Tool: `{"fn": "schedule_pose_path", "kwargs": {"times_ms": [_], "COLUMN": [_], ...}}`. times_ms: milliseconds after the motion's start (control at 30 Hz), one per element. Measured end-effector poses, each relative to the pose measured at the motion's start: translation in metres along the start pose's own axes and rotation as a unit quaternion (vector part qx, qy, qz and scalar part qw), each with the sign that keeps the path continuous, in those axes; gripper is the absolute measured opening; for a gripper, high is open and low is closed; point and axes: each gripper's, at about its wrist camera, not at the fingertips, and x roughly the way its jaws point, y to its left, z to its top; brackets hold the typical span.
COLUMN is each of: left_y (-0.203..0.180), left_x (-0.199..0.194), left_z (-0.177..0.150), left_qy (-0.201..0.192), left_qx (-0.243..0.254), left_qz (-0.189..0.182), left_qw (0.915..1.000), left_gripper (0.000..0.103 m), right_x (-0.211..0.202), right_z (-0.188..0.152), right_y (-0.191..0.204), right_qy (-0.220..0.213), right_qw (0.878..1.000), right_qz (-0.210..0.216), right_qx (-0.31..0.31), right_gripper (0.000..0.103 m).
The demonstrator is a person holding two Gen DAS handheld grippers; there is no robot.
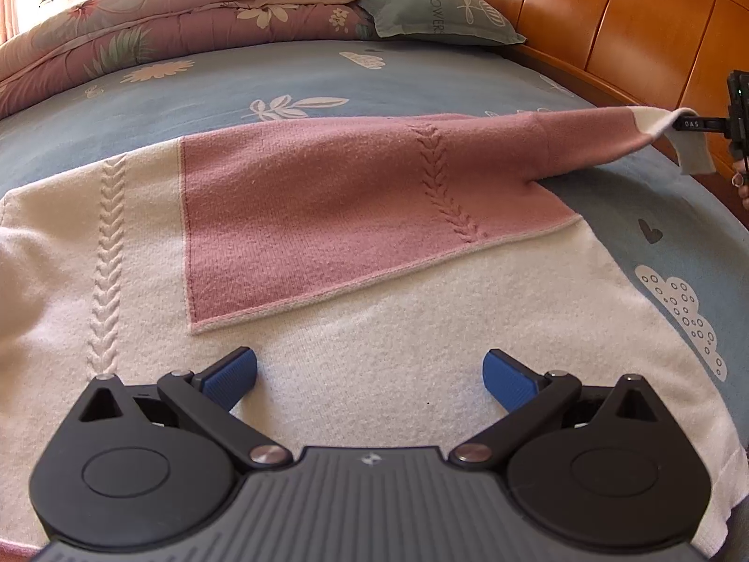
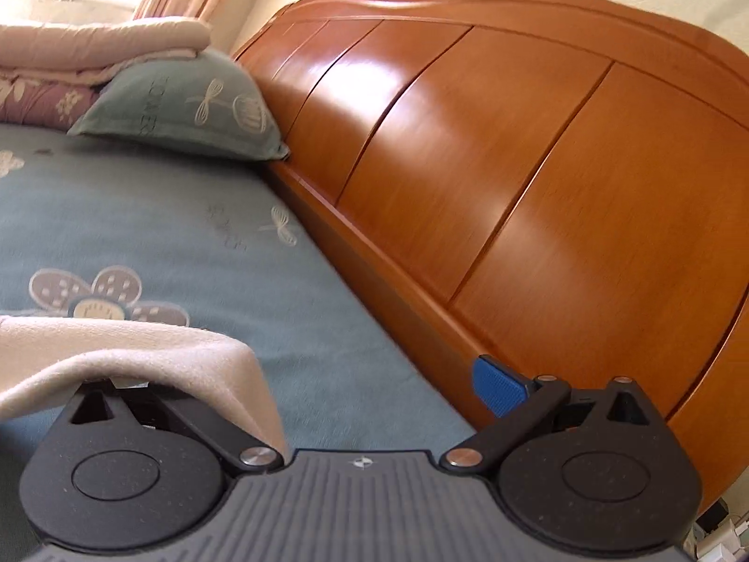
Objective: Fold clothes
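left gripper point(image 1: 372, 381) spread, low centre, over one pink-and-cream sweater point(image 1: 327, 215) flat on blue bedsheet point(image 1: 281, 79). right gripper point(image 2: 370, 388) spread; cream sleeve point(image 2: 154, 351) draped over its left finger. one green pillow point(image 2: 187, 107), one quilt point(image 1: 164, 14), wooden headboard point(image 2: 515, 164) upper right.

Both hand-held grippers, left point(image 1: 370, 381) and right point(image 2: 374, 388), look the same: black round housings, ribbed grey body with a small star logo, silver pivot screws, blue ribbed pads point(image 1: 508, 384).
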Motion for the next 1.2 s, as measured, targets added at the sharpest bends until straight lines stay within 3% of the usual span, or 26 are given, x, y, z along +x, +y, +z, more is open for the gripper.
{"fn": "schedule_pose_path", "kwargs": {"times_ms": [67, 167, 267, 367, 567, 733, 800, 867, 967, 1033, 1067, 1167, 1200], "left_y": [-0.001, -0.003, -0.002, -0.001, -0.002, -0.001, -0.001, -0.001, -0.001, -0.001, -0.001, 0.000, 0.000], "left_x": [0.000, 0.000, -0.002, -0.002, -0.001, -0.002, -0.003, -0.003, -0.004, -0.004, -0.004, -0.005, -0.005], "left_z": [-0.001, -0.002, -0.002, -0.002, -0.002, -0.001, -0.001, -0.001, -0.001, -0.001, -0.001, -0.001, -0.002], "left_qy": [0.000, -0.001, -0.001, -0.001, 0.000, 0.001, 0.002, 0.002, 0.002, 0.003, 0.003, 0.003, 0.003], "left_qx": [0.005, 0.012, 0.009, 0.008, 0.011, 0.008, 0.006, 0.005, 0.004, 0.005, 0.005, 0.005, 0.004], "left_qz": [0.003, 0.006, 0.004, 0.003, 0.005, 0.003, 0.002, 0.001, 0.001, 0.000, 0.000, -0.002, -0.003], "left_qw": [1.0000, 0.9999, 1.0000, 1.0000, 0.9999, 1.0000, 1.0000, 1.0000, 1.0000, 1.0000, 1.0000, 1.0000, 1.0000], "left_gripper": [0.102, 0.102, 0.102, 0.102, 0.102, 0.102, 0.102, 0.102, 0.102, 0.102, 0.102, 0.102, 0.102], "right_x": [0.001, 0.021, 0.029, 0.034, 0.040, 0.027, 0.007, -0.013, -0.047, -0.067, -0.074, -0.087, -0.093], "right_z": [-0.003, -0.028, -0.057, -0.069, -0.042, -0.055, -0.057, -0.054, -0.035, -0.017, -0.010, 0.009, 0.013], "right_y": [0.006, 0.020, 0.020, 0.011, -0.041, -0.050, -0.048, -0.039, -0.012, 0.013, 0.024, 0.067, 0.082], "right_qy": [-0.016, 0.043, 0.082, 0.107, 0.113, 0.171, 0.154, 0.138, 0.119, 0.108, 0.112, 0.142, 0.150], "right_qw": [0.999, 0.989, 0.982, 0.981, 0.986, 0.979, 0.986, 0.990, 0.979, 0.955, 0.936, 0.859, 0.843], "right_qz": [-0.022, -0.025, -0.033, -0.045, -0.111, -0.096, -0.060, 0.019, 0.154, 0.262, 0.316, 0.468, 0.492], "right_qx": [-0.043, -0.137, -0.169, -0.158, -0.050, -0.046, -0.014, 0.026, 0.062, 0.092, 0.108, 0.154, 0.158], "right_gripper": [0.103, 0.103, 0.103, 0.103, 0.103, 0.103, 0.103, 0.103, 0.103, 0.103, 0.103, 0.103, 0.103]}}
